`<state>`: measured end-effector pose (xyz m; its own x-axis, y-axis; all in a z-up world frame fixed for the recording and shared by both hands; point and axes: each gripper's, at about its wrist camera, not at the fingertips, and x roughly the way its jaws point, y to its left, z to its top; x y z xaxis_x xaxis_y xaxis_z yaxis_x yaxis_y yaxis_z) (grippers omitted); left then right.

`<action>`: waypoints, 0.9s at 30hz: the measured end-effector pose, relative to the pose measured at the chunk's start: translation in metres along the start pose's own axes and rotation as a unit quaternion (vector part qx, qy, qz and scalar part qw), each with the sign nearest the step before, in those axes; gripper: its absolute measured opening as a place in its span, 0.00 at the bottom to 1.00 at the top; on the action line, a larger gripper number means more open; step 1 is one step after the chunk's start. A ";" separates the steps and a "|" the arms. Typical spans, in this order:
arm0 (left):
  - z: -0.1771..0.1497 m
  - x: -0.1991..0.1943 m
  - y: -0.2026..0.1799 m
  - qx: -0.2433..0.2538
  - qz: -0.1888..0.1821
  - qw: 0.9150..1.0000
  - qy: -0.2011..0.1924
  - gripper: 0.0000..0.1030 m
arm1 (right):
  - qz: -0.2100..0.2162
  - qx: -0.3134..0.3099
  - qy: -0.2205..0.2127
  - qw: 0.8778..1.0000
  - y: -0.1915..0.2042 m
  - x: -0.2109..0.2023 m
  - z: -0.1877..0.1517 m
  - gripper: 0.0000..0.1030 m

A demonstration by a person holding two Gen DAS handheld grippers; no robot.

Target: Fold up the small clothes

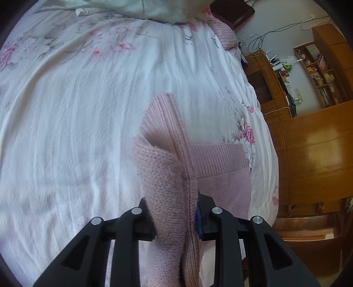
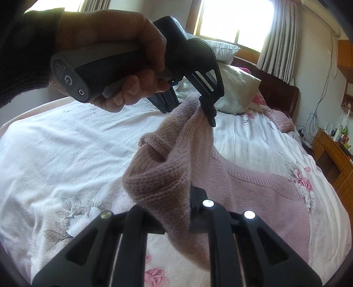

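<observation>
Pink knit sweater (image 2: 253, 198) lies on the bed (image 1: 66, 132), one edge lifted. Left tongs (image 1: 176, 220) and right tongs (image 2: 178, 212) are both clamped on that raised fold. Looks mid-fold; next they'd need to carry it across together and lay it flat.

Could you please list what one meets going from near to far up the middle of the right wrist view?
Right hand-held gripper → lifted fold of pink knitted sweater → left hand-held gripper → pale cream pillow → bright window.
</observation>
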<state>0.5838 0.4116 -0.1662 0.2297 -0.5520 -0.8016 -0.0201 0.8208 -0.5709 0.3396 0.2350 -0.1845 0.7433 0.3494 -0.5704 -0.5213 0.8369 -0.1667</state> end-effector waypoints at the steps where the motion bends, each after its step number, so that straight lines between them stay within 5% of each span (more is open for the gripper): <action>1: 0.000 -0.001 -0.005 0.002 0.003 1.000 0.000 0.25 | 0.002 0.005 -0.002 1.000 -0.004 -0.002 0.001 0.10; 27: 0.003 0.016 -0.121 0.048 0.044 0.998 0.000 0.25 | -0.005 0.089 -0.031 0.995 -0.095 -0.044 -0.007 0.10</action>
<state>0.5930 0.3042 -0.1091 0.2302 -0.4766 -0.8484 0.0533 0.8767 -0.4780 0.3534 0.1368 -0.1490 0.7755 0.3620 -0.5173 -0.4353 0.9000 -0.0228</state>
